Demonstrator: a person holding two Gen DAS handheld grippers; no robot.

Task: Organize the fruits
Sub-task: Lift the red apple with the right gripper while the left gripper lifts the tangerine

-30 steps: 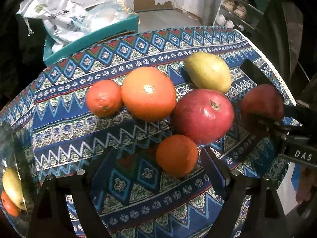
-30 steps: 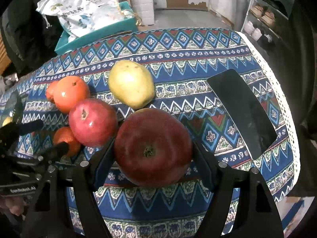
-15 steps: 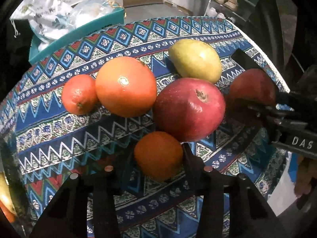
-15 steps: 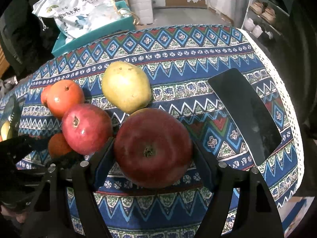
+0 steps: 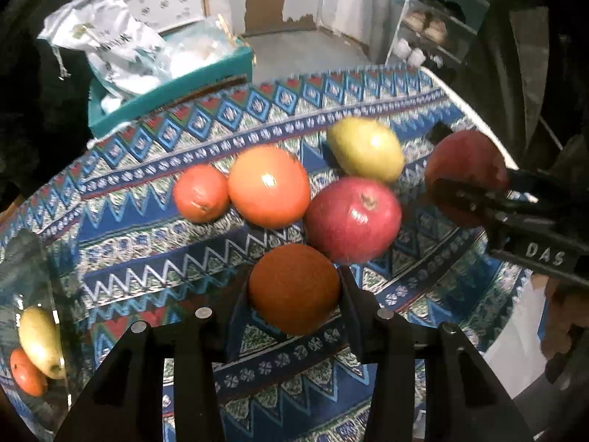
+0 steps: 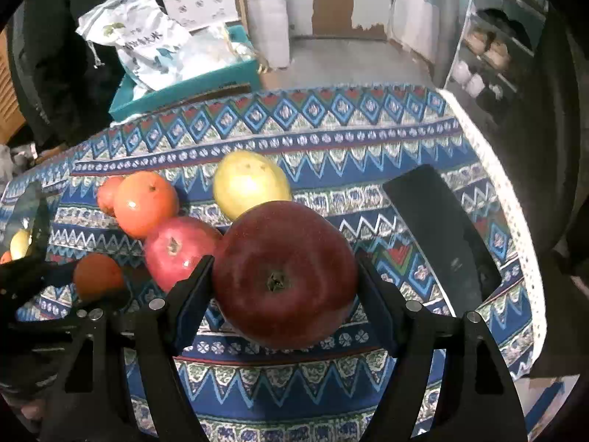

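Two fruits were held at once, one in each gripper, above a round table under a blue, zigzag-patterned cloth (image 6: pixel 331 140). The step in hand was judged to be the paired pick-up, with both fruits gripped and about to be carried to a sorted position.

A large dark-red apple (image 6: pixel 283 276) was pinched between the fingers of the right gripper (image 6: pixel 283 283), nearest the camera and in front of the yellow-green pear (image 6: pixel 250 188). A second, brighter red apple (image 5: pixel 353 219) lay on the cloth beside the pear, touching or nearly touching a large glossy orange (image 5: pixel 268 186), with a small reddish-orange tangerine (image 5: pixel 200 193) just beside that. A small dull-orange tangerine (image 5: pixel 294 289) was pinched between the fingers of the left gripper (image 5: pixel 294 294), just in front of the bright red apple.

The next move was judged to call for a clean lift, clear of the neighbouring apple, and placement of each fruit beside its own kind.

Compared with one second before, the left fingers had been closed from a wide spread onto the dull-orange tangerine, and the tangerine appeared raised towards the camera. The right grip on the dark-red apple was unchanged, though the apple sat higher against the pear.
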